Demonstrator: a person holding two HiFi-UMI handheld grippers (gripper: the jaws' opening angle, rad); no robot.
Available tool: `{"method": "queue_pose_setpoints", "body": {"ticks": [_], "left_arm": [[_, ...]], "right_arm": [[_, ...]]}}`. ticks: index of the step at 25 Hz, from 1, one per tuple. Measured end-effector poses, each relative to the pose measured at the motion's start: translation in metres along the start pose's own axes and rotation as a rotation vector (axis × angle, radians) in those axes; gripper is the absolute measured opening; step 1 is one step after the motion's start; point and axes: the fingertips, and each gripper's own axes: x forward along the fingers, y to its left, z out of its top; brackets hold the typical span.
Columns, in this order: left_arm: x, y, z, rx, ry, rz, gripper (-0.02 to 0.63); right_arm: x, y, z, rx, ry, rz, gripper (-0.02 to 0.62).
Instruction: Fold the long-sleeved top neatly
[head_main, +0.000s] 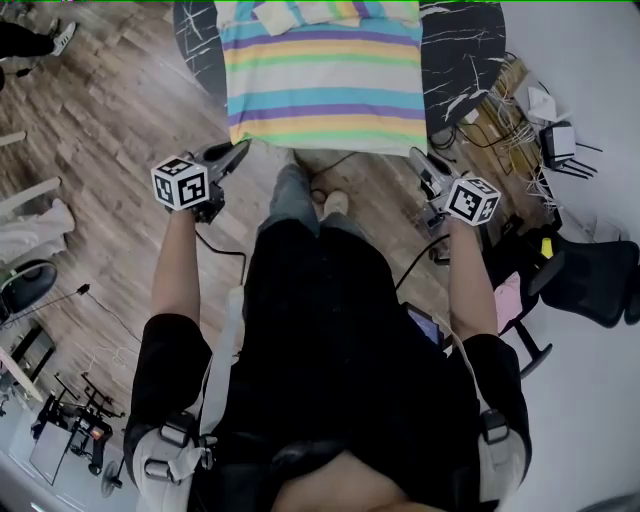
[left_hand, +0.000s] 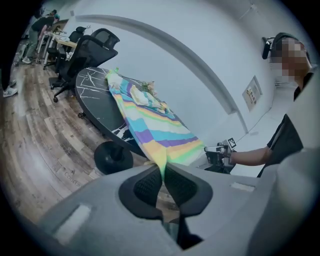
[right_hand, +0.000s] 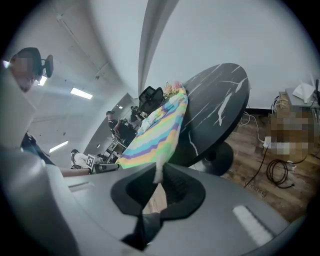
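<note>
Over the near edge of one round black table (head_main: 462, 60), veined white like marble, a person in a black short-sleeved shirt holds two hand-held grippers on a single striped long-sleeved top (head_main: 320, 85). The garment lies flat along the tabletop with its hem hanging over the near rim. It is banded in turquoise, purple, yellow, green and pale grey, and a bunch of its own cloth rests on its far end. The left gripper (head_main: 241, 150) has its two jaws closed tight on the hem's left corner, and the left gripper view shows a thin fold of green-and-yellow fabric pinched between the dark ribbed pads (left_hand: 148, 186). The right gripper (head_main: 414, 155) is likewise clamped on the hem's right corner, a pale edge of cloth caught between its pads. Each tool carries one white cube (head_main: 181, 184) printed with black square markers, two cubes in all. One black office chair (head_main: 590, 275) stands at the person's right, near a tangle of cables (head_main: 500, 115) on the wood-plank floor (head_main: 110, 110). The left gripper view shows a row of further black chairs (left_hand: 92, 47) past the table. A short printed word (left_hand: 74, 172) on the boards beside the table's round foot (left_hand: 112, 156) is too blurred to read.
</note>
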Motion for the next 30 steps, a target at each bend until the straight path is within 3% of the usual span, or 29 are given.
{"method": "queue_pose_setpoints", "body": {"ticks": [7,11,16,21,26,30], "left_arm": [[-0.019,-0.026,-0.014,0.038,0.033,0.051,0.023],[-0.028,-0.050,-0.023,0.001,0.012,0.026,0.023],[-0.037,-0.064,-0.013,-0.031,-0.010,0.008,0.021],[-0.038,-0.081,0.031,-0.064,-0.028,-0.095,0.023],[-0.039,-0.065,0.095,-0.238,-0.157,-0.218,0.023],[-0.034,-0.035,0.136,-0.224,-0.137,-0.174,0.023]], "right_arm": [[-0.024,0.008,-0.003,-0.012,-0.025,0.017,0.019],[-0.043,0.020,-0.006,-0.025,-0.033,0.039,0.020],[-0.051,0.042,0.021,-0.030,-0.097,0.079,0.020],[-0.038,0.058,0.068,-0.057,-0.142,0.119,0.019],[-0.015,0.066,0.126,-0.042,-0.217,0.163,0.018],[0.009,0.062,0.171,-0.034,-0.273,0.124,0.018]]}}
